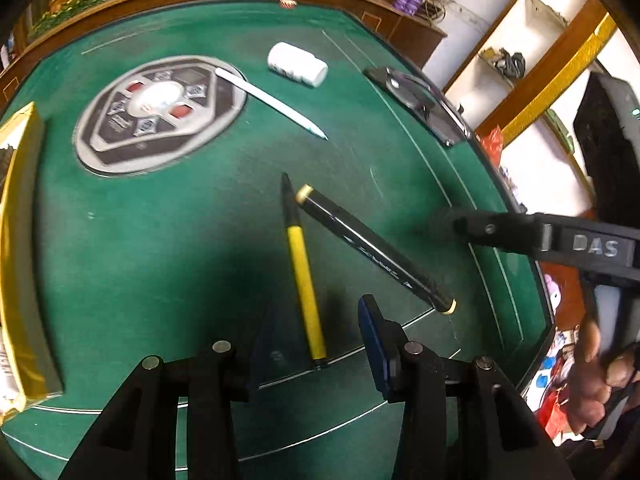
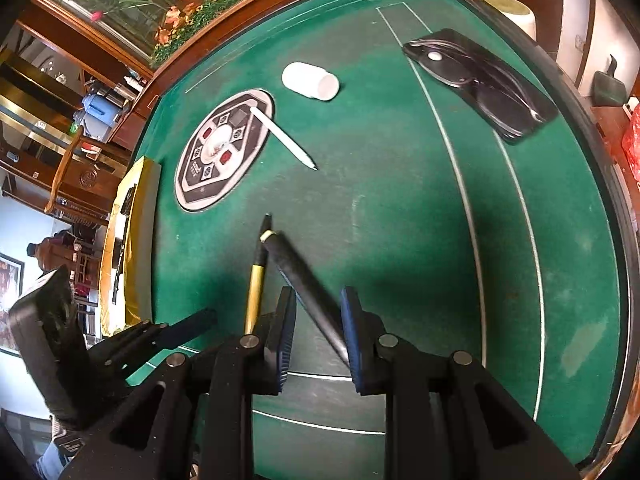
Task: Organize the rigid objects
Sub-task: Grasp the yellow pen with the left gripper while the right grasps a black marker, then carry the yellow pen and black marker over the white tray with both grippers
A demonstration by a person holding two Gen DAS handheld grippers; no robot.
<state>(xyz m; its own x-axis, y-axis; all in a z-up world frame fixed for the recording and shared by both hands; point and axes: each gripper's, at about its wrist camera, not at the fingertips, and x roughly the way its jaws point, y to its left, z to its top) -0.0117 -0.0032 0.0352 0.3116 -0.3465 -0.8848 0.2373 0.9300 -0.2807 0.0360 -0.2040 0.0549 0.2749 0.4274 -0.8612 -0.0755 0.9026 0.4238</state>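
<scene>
1. Green felt covers the table (image 1: 160, 240), marked with thin white lines and edged in brown wood.
2. Yellow pen (image 1: 304, 280) — black tipped, lying flat on the felt. In the left wrist view it is seen between the fingers of the left gripper (image 1: 316, 344), whose jaws stand apart and are not pressed on it.
3. Black marker (image 1: 376, 252) — cream bands at both ends, lying flat just right of the pen, with the far ends of the two close together. In the right wrist view its near part runs between the fingers of the right gripper (image 2: 316, 336). The jaws are seen apart around it; the marker passes close by the right-hand pad, but whether it is touched cannot be told.
4. White pen (image 1: 272, 104) — laid with one end on the round panel, tip out on the felt.
5. Round grey-and-black panel (image 1: 160, 116) set in the middle of the table.
6. White bottle (image 1: 298, 64) on its side, beyond the white pen.
7. Black case (image 2: 480, 84) lying near the table's right edge.
8. Yellow box (image 1: 16, 260) at the left edge.
9. A hand (image 1: 600, 364) is seen at the right of the left wrist view, holding the right gripper's handle.
</scene>
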